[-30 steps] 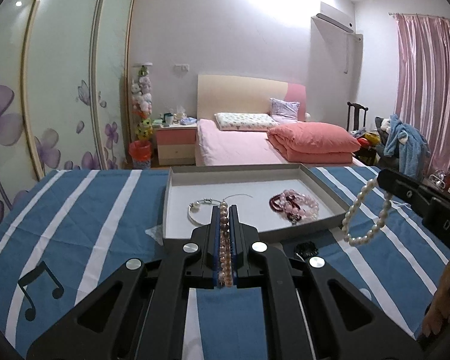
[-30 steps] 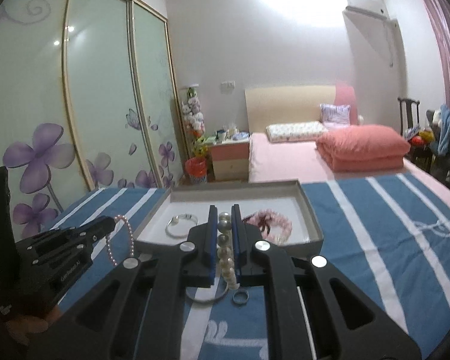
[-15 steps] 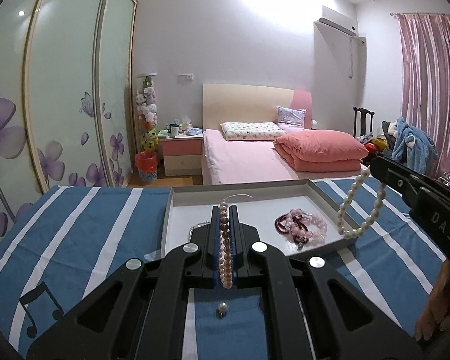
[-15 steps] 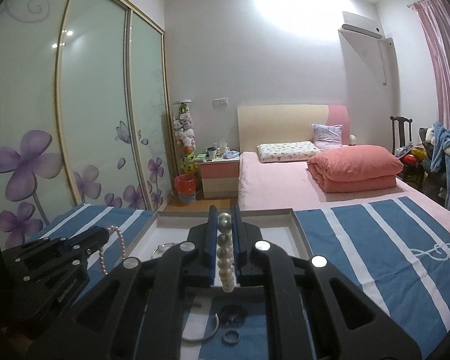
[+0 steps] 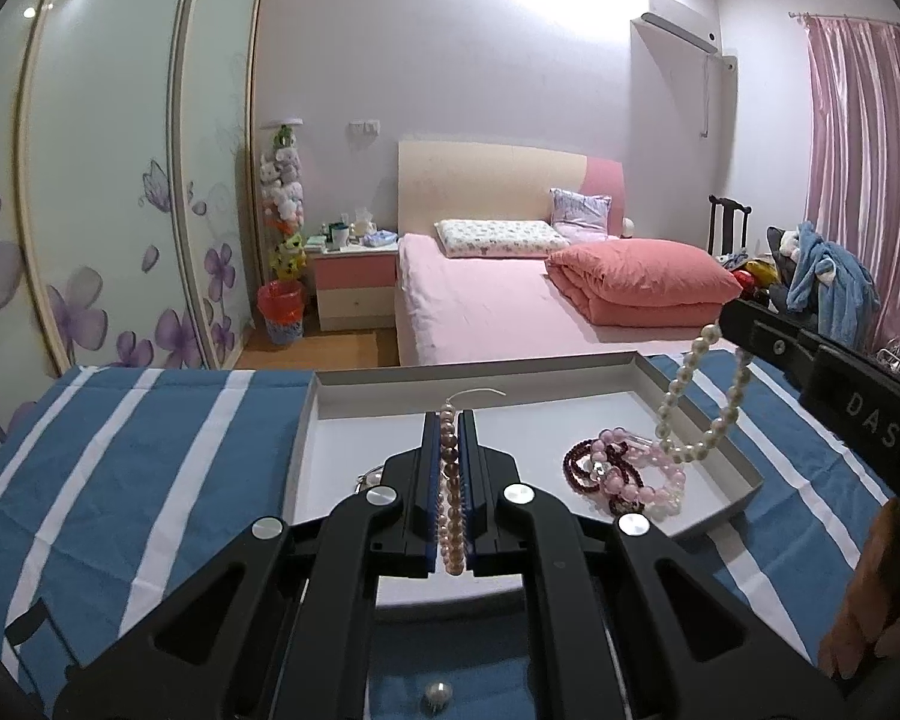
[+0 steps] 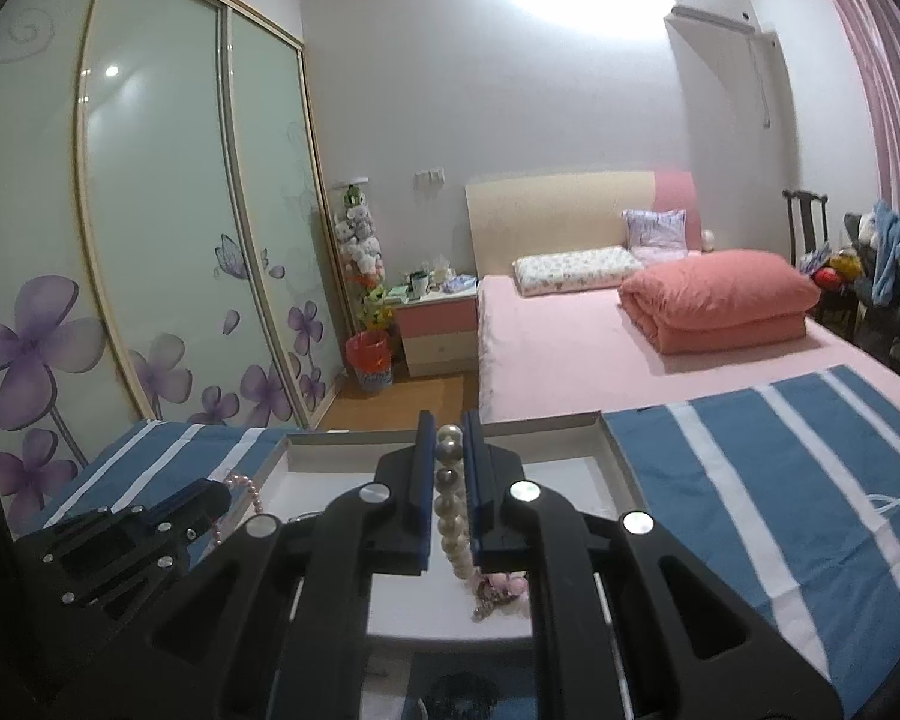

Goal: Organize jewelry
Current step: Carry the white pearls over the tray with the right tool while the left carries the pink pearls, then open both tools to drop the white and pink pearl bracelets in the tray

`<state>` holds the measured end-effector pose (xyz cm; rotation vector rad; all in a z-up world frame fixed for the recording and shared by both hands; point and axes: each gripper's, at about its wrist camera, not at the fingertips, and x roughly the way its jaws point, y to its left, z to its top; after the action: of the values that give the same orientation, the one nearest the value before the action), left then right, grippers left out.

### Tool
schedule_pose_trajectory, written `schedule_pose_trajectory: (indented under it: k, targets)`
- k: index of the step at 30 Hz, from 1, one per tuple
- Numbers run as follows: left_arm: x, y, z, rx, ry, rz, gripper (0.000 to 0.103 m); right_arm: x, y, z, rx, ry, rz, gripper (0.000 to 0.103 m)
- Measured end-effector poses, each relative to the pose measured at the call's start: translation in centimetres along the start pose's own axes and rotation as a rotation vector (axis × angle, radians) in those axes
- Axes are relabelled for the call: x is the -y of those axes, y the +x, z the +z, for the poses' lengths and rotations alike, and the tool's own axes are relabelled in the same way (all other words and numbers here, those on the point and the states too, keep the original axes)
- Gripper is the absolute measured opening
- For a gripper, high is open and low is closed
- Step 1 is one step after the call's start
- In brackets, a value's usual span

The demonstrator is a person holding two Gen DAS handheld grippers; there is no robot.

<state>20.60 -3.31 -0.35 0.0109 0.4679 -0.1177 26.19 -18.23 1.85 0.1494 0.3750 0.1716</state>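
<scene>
"DAS"-marked right gripper clamped on white pearl strand; left gripper on pinkish strand.

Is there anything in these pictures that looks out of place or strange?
Yes. One small silvery bead lies alone on the striped blue cloth, outside the grey tray, while the pink bracelets lie inside it. Also, a thin white thread sticks out loose from the pink pearl strand in the left gripper.

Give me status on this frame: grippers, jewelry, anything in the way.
Left gripper shut on pink pearl strand. Right gripper shut on white pearl bracelet, hanging above grey tray. Pink and dark-red bead bracelets already in tray, beneath it.
</scene>
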Motion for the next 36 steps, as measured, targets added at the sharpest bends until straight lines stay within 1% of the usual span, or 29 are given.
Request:
schedule_pose_trajectory:
  k: [9,14,16,17,19,25,31,36]
  targets:
    - [0.4,3.0,0.0,-0.038,0.010,0.004,0.006,1.3,5.3,-0.5,-0.100,0.061,0.025,0.010]
    - [0.0,4.2,0.0,-0.059,0.005,0.007,0.007,1.9,7.0,-1.0,-0.142,0.083,0.033,0.010]
    - [-0.1,4.6,-0.1,-0.078,-0.006,0.006,0.007,1.9,7.2,-1.2,-0.159,0.080,0.031,0.012]
    - [-0.3,4.7,-0.2,-0.083,-0.017,0.008,0.007,1.9,7.2,-1.2,-0.160,0.081,0.029,0.020]
    - [-0.6,4.8,-0.2,-0.094,-0.030,0.001,0.007,2.2,7.0,-1.3,-0.158,0.084,0.020,0.029]
    - [-2.3,3.8,0.1,-0.093,-0.076,-0.017,0.007,3.5,5.4,-1.4,-0.148,0.103,-0.005,0.029]
    - [-4.3,1.6,-0.1,-0.089,-0.095,-0.001,0.007,4.4,2.6,-1.9,-0.146,0.092,-0.015,0.029]
    - [-5.6,-0.4,-1.5,-0.121,-0.104,0.010,0.007,4.6,0.8,-3.1,-0.189,0.076,-0.011,0.029]
